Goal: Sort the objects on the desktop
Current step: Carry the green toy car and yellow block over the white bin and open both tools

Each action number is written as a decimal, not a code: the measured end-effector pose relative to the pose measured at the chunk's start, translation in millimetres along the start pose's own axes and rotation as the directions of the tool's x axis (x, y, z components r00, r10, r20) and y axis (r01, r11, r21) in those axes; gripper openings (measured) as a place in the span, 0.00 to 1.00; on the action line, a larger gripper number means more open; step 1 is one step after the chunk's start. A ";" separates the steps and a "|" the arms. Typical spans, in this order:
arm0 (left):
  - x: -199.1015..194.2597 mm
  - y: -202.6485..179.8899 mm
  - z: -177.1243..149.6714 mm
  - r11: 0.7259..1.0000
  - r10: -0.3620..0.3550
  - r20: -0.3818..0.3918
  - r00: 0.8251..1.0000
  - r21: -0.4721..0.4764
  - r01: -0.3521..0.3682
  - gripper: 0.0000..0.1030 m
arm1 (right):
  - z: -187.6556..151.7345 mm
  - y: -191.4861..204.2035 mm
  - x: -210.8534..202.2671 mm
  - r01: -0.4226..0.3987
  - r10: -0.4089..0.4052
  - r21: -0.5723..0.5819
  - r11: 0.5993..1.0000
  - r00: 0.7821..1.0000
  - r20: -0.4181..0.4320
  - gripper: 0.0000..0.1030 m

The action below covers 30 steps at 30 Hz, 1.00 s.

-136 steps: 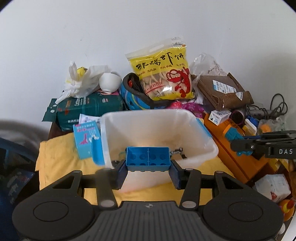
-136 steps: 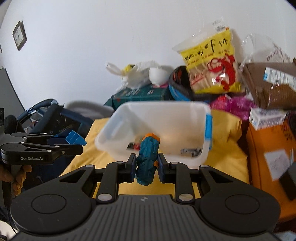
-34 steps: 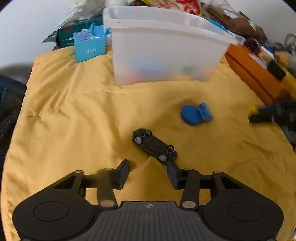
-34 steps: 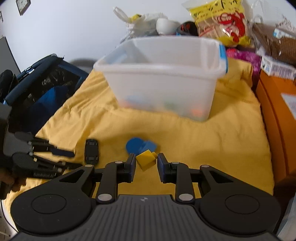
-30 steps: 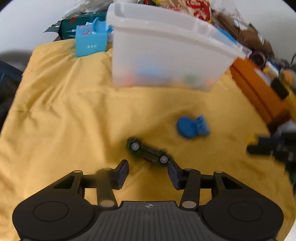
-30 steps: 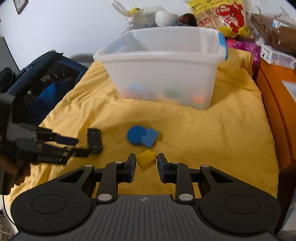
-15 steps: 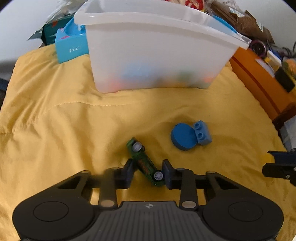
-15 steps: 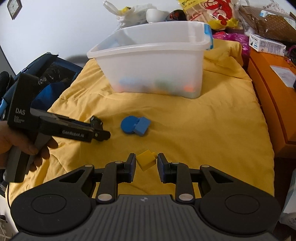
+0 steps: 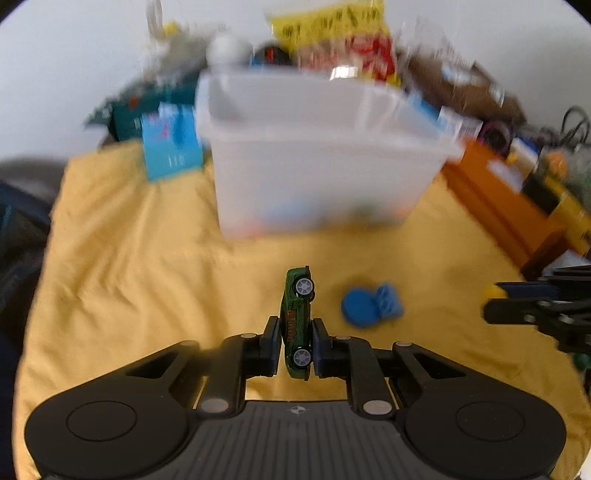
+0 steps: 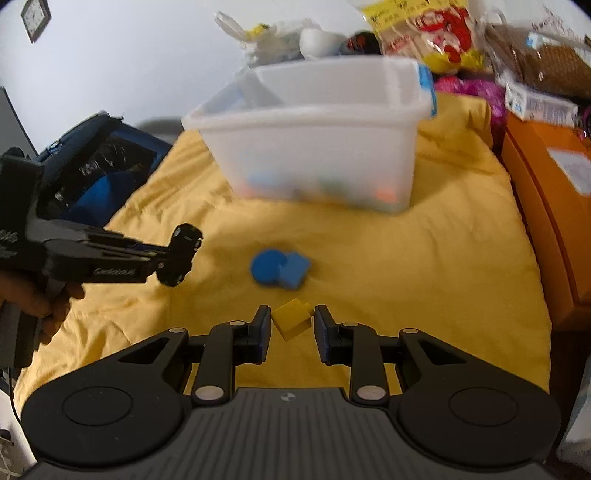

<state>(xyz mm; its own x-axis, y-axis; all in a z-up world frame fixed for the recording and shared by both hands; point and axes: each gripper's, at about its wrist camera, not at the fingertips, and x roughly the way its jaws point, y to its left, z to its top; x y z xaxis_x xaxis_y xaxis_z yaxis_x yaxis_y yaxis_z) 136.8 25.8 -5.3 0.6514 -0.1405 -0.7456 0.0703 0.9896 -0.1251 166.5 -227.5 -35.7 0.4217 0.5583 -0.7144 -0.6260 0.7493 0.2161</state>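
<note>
The left gripper (image 9: 295,345) is clamped tight on the green toy car (image 9: 297,321), pads pressed to its roof and underside, the car standing on end between them with its wheels facing the camera and its nose poking up past the fingertips, clear of the yellow cloth (image 9: 129,266) that covers the worktop. From the right wrist view that same car shows as a dark shape at the tip of the left gripper (image 10: 177,258), with a hand (image 10: 40,306) wrapped around the handle at the left edge. Over on the other side, the right gripper (image 10: 291,325) has a small yellow block (image 10: 291,319) sitting between its fingers; the jaws stand narrowly apart, and whether the pads actually press on the block I cannot tell, since slivers of gap seem to show on both sides. Just beyond it on the cloth lie a blue round disc (image 10: 266,266) and a blue brick (image 10: 295,271), touching each other. Further back stands the translucent white bin (image 10: 317,147), coloured pieces showing faintly through its wall, and behind it a blurred heap of clutter, including a yellow snack bag (image 10: 424,26), with an orange box (image 10: 546,192) to the right.
</note>
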 end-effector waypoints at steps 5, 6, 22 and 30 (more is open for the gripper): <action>-36.3 4.3 36.7 1.000 -0.015 0.085 0.996 0.000 0.016 0.19 | 43.9 7.2 -14.7 -0.010 0.012 -0.025 1.000 0.995 0.094 0.28; -41.3 7.3 47.7 1.000 -0.018 0.096 0.995 -0.009 0.019 0.19 | 53.7 8.1 -17.9 -0.009 0.012 -0.033 0.999 0.994 0.111 0.28; -38.4 13.7 181.5 0.999 -0.039 0.094 0.995 -0.007 0.040 0.19 | 194.9 -17.3 -20.5 0.035 -0.034 -0.011 0.999 0.993 0.116 0.28; -9.8 13.5 211.7 1.000 -0.004 0.028 1.000 -0.028 0.005 0.43 | 217.2 -32.9 11.7 0.085 -0.085 0.038 0.996 0.996 0.009 0.30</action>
<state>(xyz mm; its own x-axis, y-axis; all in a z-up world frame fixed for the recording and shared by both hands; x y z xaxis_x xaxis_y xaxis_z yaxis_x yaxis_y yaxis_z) 291.3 46.7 138.9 0.6720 -0.1434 -0.7265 0.0524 0.9878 -0.1465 334.5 -168.3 93.4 0.4793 0.4955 -0.7244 -0.5624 0.8070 0.1800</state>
